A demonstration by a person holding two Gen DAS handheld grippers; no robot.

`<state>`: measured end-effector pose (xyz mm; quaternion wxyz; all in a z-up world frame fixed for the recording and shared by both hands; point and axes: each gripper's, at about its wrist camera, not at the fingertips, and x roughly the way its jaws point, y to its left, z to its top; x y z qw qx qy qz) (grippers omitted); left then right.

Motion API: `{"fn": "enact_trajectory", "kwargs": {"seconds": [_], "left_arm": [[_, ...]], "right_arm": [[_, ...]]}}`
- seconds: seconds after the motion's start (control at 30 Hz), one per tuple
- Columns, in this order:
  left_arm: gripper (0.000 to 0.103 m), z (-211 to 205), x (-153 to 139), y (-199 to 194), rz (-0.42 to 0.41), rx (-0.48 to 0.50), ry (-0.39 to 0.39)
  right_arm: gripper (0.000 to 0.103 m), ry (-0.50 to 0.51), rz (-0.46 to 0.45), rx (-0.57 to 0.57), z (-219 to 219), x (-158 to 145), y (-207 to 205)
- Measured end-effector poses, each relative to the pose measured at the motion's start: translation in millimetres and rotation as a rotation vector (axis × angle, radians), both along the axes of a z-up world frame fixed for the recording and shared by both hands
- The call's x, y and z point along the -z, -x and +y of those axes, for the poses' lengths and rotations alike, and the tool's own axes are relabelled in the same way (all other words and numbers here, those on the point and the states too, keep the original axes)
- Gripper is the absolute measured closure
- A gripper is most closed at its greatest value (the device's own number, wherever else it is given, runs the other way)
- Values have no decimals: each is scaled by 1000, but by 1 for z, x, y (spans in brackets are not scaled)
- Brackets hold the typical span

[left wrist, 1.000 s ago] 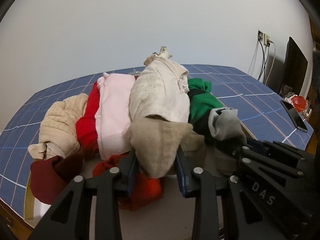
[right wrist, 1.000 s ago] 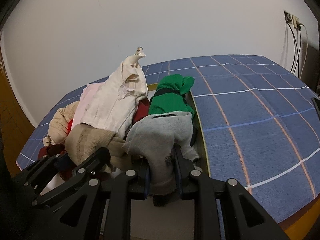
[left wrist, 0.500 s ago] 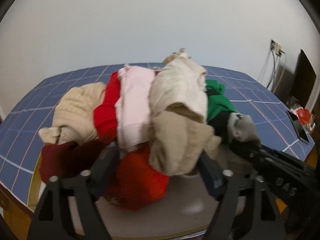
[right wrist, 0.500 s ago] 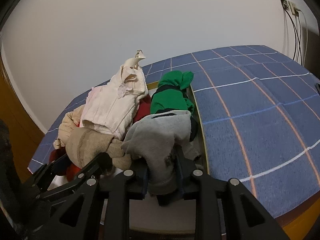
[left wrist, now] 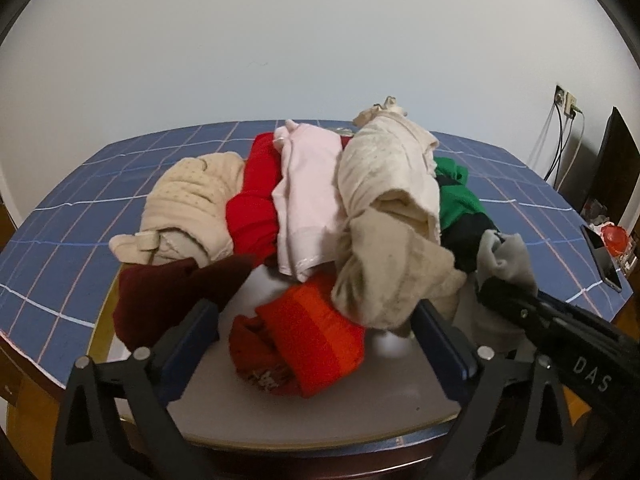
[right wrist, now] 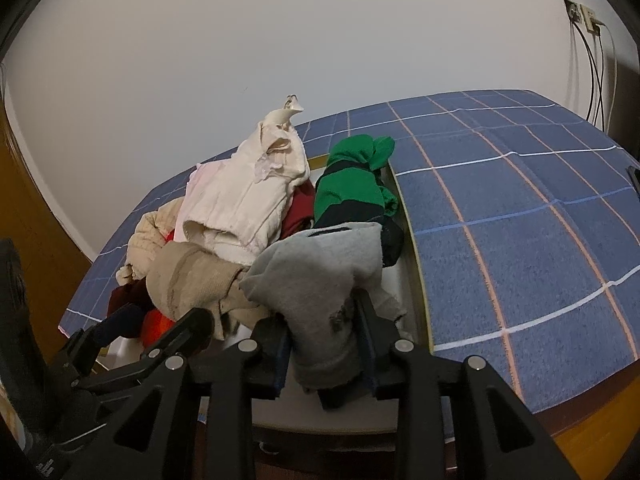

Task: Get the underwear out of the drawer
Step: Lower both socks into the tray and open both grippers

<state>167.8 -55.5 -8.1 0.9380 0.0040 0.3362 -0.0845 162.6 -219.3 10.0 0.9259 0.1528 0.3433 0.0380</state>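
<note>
Jaws of the left gripper (left wrist: 316, 332) have just spread wide, letting the beige garment (left wrist: 384, 268) go; the right gripper (right wrist: 326, 354), loosening, still pinches the grey garment (right wrist: 320, 284).

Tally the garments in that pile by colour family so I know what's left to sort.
Cream or beige: 3 (dotted beige piece, cream knit piece, tan piece)
Red, orange or maroon: 3 (red, orange, maroon)
Pale pink: 1
Green with black band: 1
Grey: 1
Total: 9 visible
</note>
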Motion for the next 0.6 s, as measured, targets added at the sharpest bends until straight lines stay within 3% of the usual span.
{"fn": "enact_trajectory", "kwargs": {"seconds": [0.43,0.5,0.57,0.6], "left_arm": [[4,5,3,11,3,3,-27],[4,7,3,13,5,3,-43],[3,8,3,17,3,4,-58],[2,7,4,17,1,6,-64]], "right_arm": [[69,2,12,-27,3,2,5],[66,3,11,-28,3,1,8],[45,-13,0,-33,3,-2,14],[41,-20,-8,-35,4,-3,18]]}}
